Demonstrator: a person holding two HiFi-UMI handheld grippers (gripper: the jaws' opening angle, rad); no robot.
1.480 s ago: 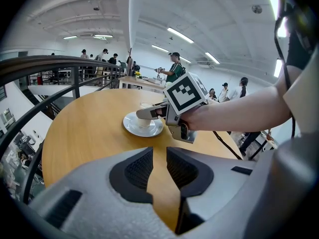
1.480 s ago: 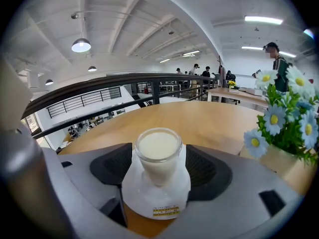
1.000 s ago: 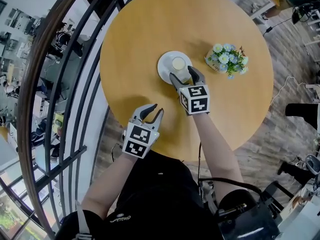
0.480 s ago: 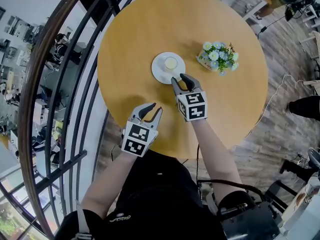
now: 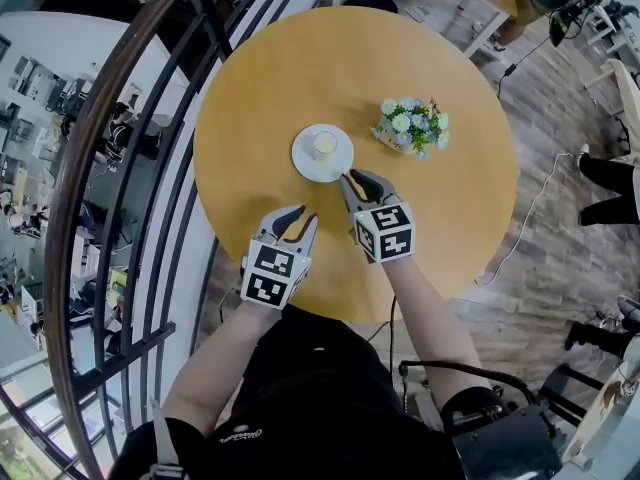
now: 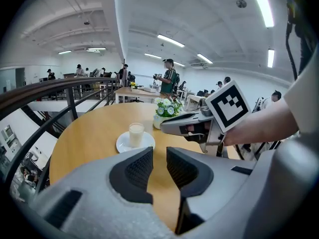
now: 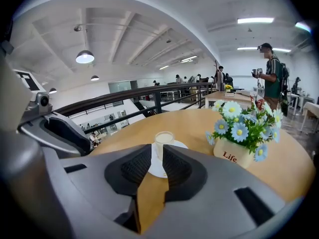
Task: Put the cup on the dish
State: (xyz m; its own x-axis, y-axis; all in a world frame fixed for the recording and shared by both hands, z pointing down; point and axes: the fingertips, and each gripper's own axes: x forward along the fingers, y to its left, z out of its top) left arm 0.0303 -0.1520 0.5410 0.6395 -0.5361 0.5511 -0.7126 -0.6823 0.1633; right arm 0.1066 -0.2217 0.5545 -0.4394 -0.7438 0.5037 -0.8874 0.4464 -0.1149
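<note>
A second ago the right gripper (image 5: pixel 362 180) stood at the dish (image 5: pixel 306 161) with its jaws spread wide on either side of the cup (image 5: pixel 325 144). Now it has pulled back toward the person and sits clear of the dish, just short of the near rim. Its jaws have just been closing and stand only a narrow gap apart. Nothing is between them; bare wood shows through the slot. The left gripper (image 5: pixel 303 218) has shifted only a little in the head view. It hovers over the near edge of the counter (image 5: pixel 260 78), beside the right one, and its jaws are also a narrow gap apart and empty.

There are two grippers, one in each of the person's hands. There is one round wooden counter. On it are one cup, one dish and one flower pot (image 5: pixel 410 128).

The cup stands upright in the middle of the white dish, near the middle of the counter. It is a small clear cup filled almost to the brim with a pale, milky liquid. The dish holds nothing else. The pot is cream-coloured and stands to the right of the dish, apart from it. It holds a bunch of small blue and white flowers with green leaves.
</note>
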